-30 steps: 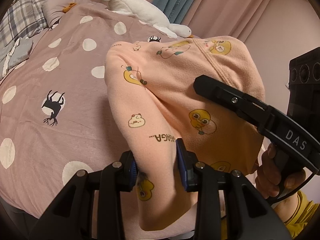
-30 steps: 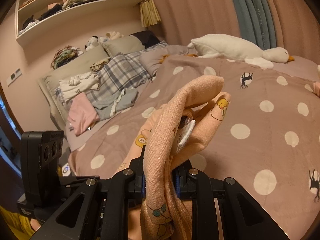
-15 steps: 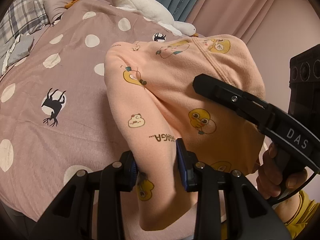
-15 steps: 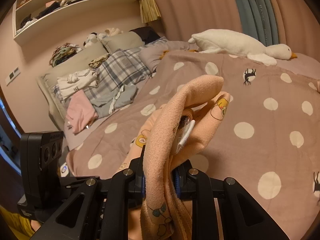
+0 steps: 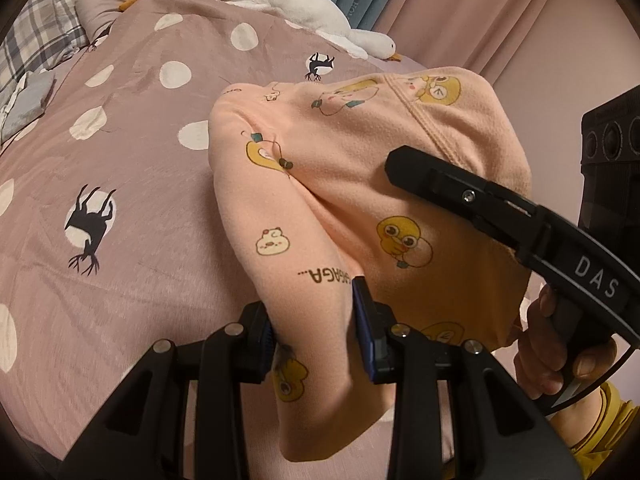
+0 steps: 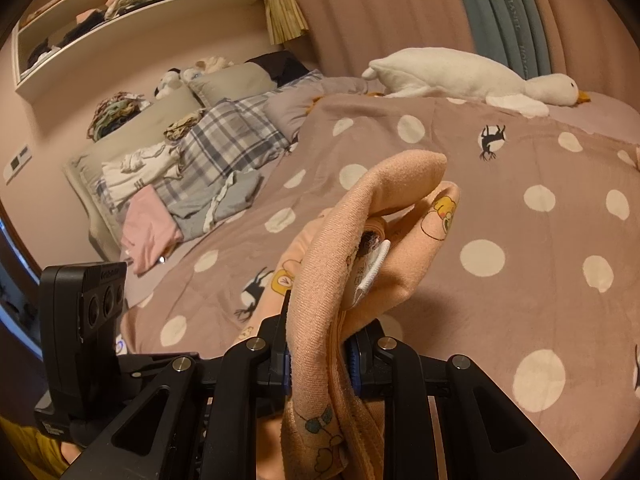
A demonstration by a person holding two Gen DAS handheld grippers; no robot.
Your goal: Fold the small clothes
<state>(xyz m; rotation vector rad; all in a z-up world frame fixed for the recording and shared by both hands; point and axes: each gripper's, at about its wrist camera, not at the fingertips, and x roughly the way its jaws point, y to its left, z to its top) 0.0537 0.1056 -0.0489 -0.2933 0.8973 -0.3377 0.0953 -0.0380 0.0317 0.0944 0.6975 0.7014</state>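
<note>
A small peach garment [image 5: 360, 184] printed with yellow ducks hangs in the air above the bed, held at two places. My left gripper [image 5: 316, 336] is shut on its lower left edge. My right gripper [image 6: 318, 354] is shut on a bunched edge of the same garment [image 6: 384, 216], with a white care label [image 6: 372, 272] showing in the fold. In the left wrist view the right gripper's black body [image 5: 500, 208] lies across the cloth at the right, a hand below it.
The bed has a mauve duvet [image 5: 120, 168] with white dots. A white plush goose [image 6: 472, 76] lies at its far edge. Plaid pillows and folded clothes [image 6: 192, 184] are piled at the head. Curtains hang behind, shelves above.
Both grippers have kept their hold. The views have shifted slightly, with the garment carried a little toward the bed.
</note>
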